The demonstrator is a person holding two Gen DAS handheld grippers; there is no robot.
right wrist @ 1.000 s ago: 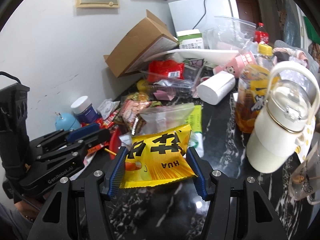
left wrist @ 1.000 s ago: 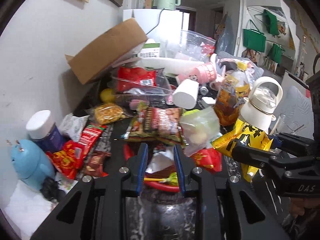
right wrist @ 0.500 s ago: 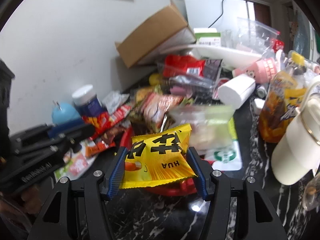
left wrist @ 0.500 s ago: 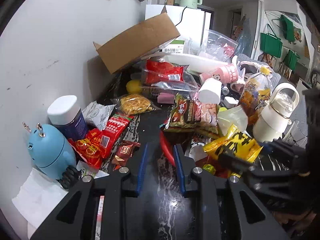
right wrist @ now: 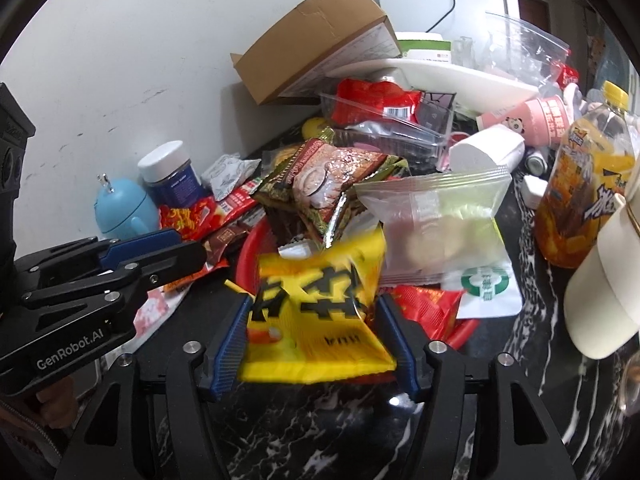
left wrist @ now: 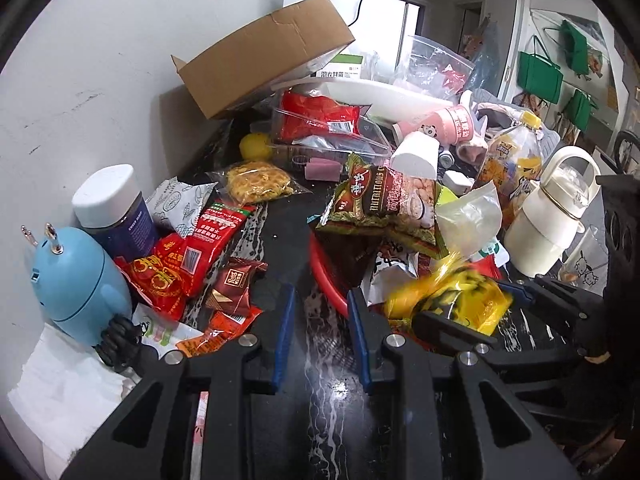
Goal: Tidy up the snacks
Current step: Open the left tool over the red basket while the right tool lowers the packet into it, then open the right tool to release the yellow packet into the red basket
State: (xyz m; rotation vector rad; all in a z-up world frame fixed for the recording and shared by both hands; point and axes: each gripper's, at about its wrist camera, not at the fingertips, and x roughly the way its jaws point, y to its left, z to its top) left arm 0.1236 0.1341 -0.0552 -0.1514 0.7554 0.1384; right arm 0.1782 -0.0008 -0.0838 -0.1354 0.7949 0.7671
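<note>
Yellow snack packet (right wrist: 316, 316) blurred between right gripper (right wrist: 316, 320) jaws, which have just been opening, pads beside its edges | packet over red basket (right wrist: 250, 254) rim | left gripper (left wrist: 320, 322) jaws narrow, empty, above black marble counter (left wrist: 320, 400)

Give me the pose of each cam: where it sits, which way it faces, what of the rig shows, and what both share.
Left wrist: on the left tool, angled down along its empty, near-shut fingers at the snack pile; the right tool shows at right.
Right wrist: on the right tool, angled down at the red basket; the blurred yellow snack bag lies between its just-opening fingers; left tool and a hand at left.
Shared: cardboard box, blue jar, yellow bag.
</note>
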